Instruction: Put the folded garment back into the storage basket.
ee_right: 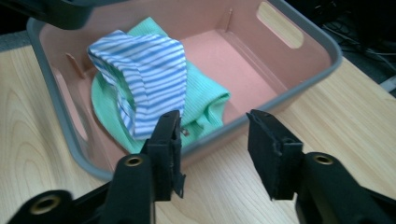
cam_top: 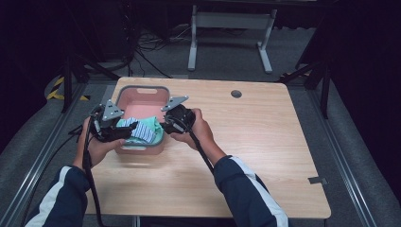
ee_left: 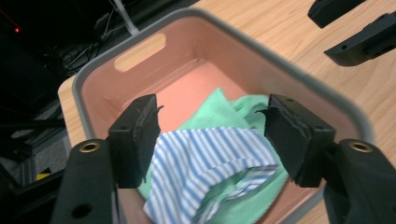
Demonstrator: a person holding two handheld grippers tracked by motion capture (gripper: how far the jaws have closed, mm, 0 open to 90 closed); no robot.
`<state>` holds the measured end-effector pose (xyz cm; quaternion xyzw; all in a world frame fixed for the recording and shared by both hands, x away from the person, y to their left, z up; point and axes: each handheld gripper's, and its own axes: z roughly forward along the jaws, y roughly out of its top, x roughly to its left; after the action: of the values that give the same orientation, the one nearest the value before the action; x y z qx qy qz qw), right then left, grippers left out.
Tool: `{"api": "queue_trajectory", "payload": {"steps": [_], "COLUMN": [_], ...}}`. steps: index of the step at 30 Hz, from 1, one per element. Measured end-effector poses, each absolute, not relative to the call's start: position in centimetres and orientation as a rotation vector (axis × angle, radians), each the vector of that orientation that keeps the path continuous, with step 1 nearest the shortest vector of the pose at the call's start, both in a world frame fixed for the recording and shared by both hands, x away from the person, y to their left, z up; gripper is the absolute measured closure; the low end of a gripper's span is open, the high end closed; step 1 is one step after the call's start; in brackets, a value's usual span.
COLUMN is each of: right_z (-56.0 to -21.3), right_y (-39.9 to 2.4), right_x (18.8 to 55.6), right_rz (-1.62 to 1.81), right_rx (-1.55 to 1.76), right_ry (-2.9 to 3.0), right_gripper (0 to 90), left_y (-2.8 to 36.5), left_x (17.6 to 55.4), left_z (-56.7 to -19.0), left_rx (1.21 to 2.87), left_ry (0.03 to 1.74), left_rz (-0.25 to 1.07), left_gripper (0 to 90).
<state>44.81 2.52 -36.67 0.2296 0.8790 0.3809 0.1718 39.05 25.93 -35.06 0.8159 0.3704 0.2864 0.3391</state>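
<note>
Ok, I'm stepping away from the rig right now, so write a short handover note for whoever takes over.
Left gripper: open, jaws either side of the striped cloth, not clamping it.
Right gripper: open, at the near wall of the pink bin, holding nothing.
Striped cloth and green cloth lie bunched at one end of the bin.
Done: both cloths are in the bin.
Left: probably only withdrawing both grippers.

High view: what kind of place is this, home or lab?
Likely a lab recording station: a bare wooden table between floor rails, loose cables on grey carpet, dark surroundings. A pink bin holds cloths.
</note>
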Motion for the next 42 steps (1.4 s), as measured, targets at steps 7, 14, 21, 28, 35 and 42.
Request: {"api": "queue_trajectory", "payload": {"steps": [7, 14, 21, 28, 35, 42], "right_z": [-36.5, -36.3, -36.7, -36.7, -36.9, -37.2], "right_y": [0.5, -1.3, -4.0, -6.5, -8.6, -10.1], "right_x": [44.1, 43.3, 42.4, 41.9, 41.2, 40.4], "right_rz": [1.008, 0.972, 0.938, 0.913, 0.893, 0.873], "right_rx": [0.635, 0.604, 0.619, 0.627, 0.655, 0.673], "right_ry": [2.466, 2.465, 2.428, 2.403, 2.409, 2.409], "right_gripper": [38.1, 31.3, 29.1, 27.2, 27.2, 26.0], "left_y": [24.5, 23.0, 21.6, 20.0, 18.6, 17.6], "left_x": [37.9, 36.7, 35.8, 35.0, 34.5, 34.2], "left_z": [-34.9, -34.8, -35.0, -35.4, -36.1, -36.8], "left_rx": [2.108, 2.121, 2.135, 2.152, 2.195, 2.233], "left_ry": [0.929, 0.874, 0.823, 0.785, 0.736, 0.694], "left_rz": [0.72, 0.726, 0.73, 0.72, 0.701, 0.696], "left_gripper": [27.2, 23.5, 19.6, 18.4, 18.4, 18.4]}}
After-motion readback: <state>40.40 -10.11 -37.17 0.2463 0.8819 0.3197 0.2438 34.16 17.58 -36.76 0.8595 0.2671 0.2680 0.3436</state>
